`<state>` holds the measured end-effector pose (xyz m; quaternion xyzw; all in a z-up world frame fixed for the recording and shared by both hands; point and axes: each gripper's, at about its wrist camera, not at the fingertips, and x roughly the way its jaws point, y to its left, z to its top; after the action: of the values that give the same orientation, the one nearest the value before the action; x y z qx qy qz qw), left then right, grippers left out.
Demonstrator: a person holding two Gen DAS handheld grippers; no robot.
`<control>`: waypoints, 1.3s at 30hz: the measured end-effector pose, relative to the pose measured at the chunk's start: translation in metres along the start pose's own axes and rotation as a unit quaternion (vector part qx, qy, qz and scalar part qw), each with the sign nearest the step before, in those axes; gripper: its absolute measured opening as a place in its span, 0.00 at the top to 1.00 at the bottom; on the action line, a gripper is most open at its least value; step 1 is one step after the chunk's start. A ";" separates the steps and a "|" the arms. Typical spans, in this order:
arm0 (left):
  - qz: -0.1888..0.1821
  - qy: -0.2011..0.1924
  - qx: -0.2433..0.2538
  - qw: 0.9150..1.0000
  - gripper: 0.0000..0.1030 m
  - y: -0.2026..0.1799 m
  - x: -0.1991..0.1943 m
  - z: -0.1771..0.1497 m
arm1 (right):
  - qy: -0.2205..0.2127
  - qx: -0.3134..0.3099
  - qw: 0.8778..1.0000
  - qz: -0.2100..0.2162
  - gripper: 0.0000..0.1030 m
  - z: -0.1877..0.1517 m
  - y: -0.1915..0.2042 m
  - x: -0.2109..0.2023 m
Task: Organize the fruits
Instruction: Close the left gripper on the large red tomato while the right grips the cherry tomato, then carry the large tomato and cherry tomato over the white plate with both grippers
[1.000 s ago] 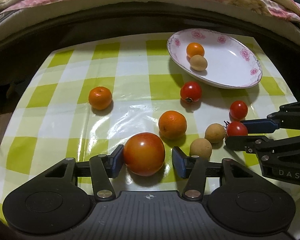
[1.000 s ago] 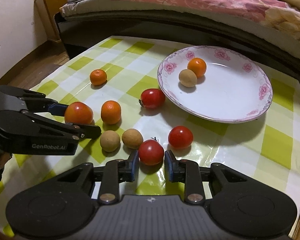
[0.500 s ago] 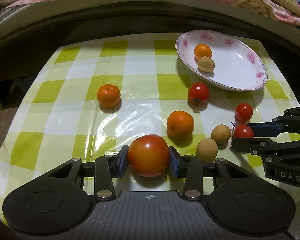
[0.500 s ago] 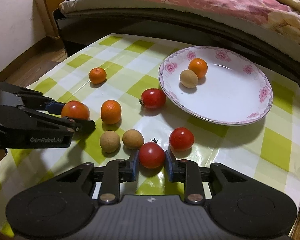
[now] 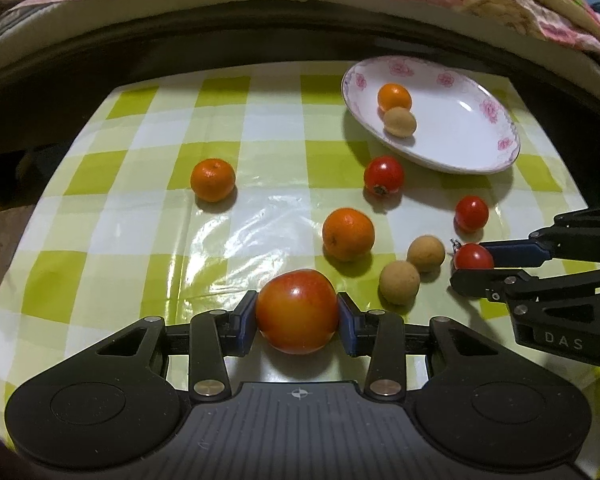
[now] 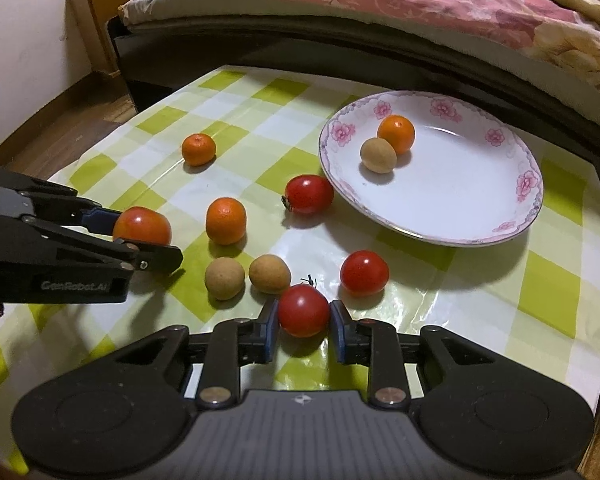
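Resting on the checked tablecloth (image 5: pixel 132 216), a large orange-red tomato (image 5: pixel 297 311) sits clamped in the left gripper (image 5: pixel 297 322), whose jaws have just been closing, while the right gripper (image 6: pixel 303 326) pinches a small red tomato (image 6: pixel 303 310) beside two longans (image 6: pixel 246 278).

Readable text, two spots only.

Left wrist view: pale capitals "DAS" on the dark side housing of the right gripper (image 5: pixel 474 270), low at the frame's right edge. The lettering runs up to the housing's edge; whether more follows cannot be told.

Right wrist view: pale lettering "GenRobot.AI" on the dark side housing of the left gripper (image 6: pixel 148 240), at the frame's left edge, slightly blurred but legible.

Each camera's own gripper body carries a small crosshair-like mark at centre, a sign and not a word.

The plate (image 6: pixel 496 236) bears pink flower prints on its rim, no writing. No numbers or labels legible on the fruit.
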<state>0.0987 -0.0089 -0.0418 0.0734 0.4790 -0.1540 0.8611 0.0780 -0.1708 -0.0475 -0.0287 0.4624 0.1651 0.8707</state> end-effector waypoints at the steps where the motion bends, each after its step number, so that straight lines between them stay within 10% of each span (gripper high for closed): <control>1: 0.003 0.004 0.001 1.000 0.53 0.000 0.002 -0.001 | 0.004 -0.003 1.000 0.000 0.71 -0.001 0.000 0.002; 39: -0.009 0.002 0.009 1.000 0.53 -0.010 -0.005 0.005 | -0.006 -0.001 1.000 0.004 0.71 -0.001 -0.001 -0.006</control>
<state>0.0970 -0.0185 -0.0344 0.0775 0.4803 -0.1657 0.8578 0.0745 -0.1731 -0.0435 -0.0264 0.4573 0.1688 0.8727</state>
